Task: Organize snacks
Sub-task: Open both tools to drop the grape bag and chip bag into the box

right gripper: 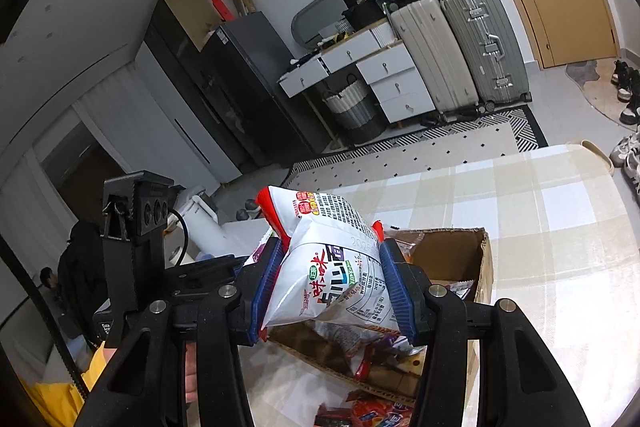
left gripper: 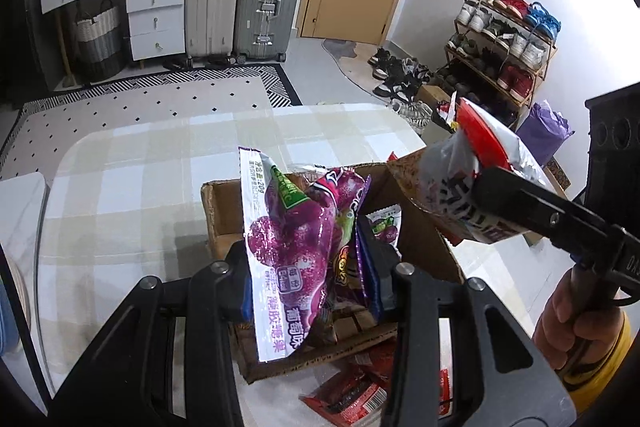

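Observation:
My left gripper (left gripper: 312, 267) is shut on a bunch of purple grape candy packets (left gripper: 288, 239) and holds them above an open cardboard box (left gripper: 424, 247). My right gripper (right gripper: 330, 283) is shut on a white and red snack bag (right gripper: 332, 259) and holds it over the same box (right gripper: 452, 259). In the left wrist view the right gripper (left gripper: 496, 203) comes in from the right with its bag (left gripper: 480, 163) over the box's right flap. More packets lie inside the box.
The box stands on a table with a beige checked cloth (left gripper: 132, 195). Red snack packets (left gripper: 360, 387) lie on the table in front of the box. Suitcases (left gripper: 244, 3), drawers and a shoe rack (left gripper: 504, 43) stand beyond the table.

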A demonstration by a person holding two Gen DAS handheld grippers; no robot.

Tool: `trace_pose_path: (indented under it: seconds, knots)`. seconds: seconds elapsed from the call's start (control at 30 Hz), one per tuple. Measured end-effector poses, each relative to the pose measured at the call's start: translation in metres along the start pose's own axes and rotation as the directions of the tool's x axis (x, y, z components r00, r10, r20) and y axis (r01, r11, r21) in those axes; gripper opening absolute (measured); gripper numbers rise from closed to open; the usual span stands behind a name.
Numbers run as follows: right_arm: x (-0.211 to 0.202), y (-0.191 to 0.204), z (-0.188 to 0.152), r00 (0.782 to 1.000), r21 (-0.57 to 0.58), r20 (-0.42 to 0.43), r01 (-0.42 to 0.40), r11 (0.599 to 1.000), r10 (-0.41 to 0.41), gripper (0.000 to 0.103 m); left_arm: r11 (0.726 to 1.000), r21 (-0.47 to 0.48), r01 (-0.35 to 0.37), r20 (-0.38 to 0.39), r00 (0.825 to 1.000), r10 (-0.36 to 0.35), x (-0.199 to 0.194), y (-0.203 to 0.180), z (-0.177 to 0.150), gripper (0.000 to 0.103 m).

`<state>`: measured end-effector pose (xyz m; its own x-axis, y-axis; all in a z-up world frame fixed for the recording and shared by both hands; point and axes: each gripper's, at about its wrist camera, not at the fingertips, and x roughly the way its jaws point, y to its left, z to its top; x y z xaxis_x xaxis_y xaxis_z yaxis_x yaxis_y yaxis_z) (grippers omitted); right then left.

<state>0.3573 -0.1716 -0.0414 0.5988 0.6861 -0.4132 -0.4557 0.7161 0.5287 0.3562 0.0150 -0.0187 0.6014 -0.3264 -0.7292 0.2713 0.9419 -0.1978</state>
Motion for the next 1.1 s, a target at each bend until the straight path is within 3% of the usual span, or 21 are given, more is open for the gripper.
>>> trace_pose_path:
  seconds: [0.07, 0.7, 1.1]
  knots:
    - [0.007, -0.003, 0.000, 1.000, -0.002, -0.015, 0.019, 1.000, -0.019, 0.050, 1.000, 0.004, -0.026, -0.009, 1.000, 0.026, 0.009, 0.001, -0.002, 0.037]
    - [0.038, -0.017, -0.004, 0.995, 0.003, -0.069, 0.076, 0.997, -0.075, 0.051, 1.000, 0.012, -0.002, -0.064, 0.998, 0.002, 0.050, -0.004, -0.008, 0.038]
    - [0.046, -0.020, -0.002, 0.990, -0.018, -0.091, 0.110, 0.994, -0.111, 0.051, 0.999, 0.037, 0.010, -0.084, 0.996, -0.007, 0.055, -0.005, -0.012, 0.039]
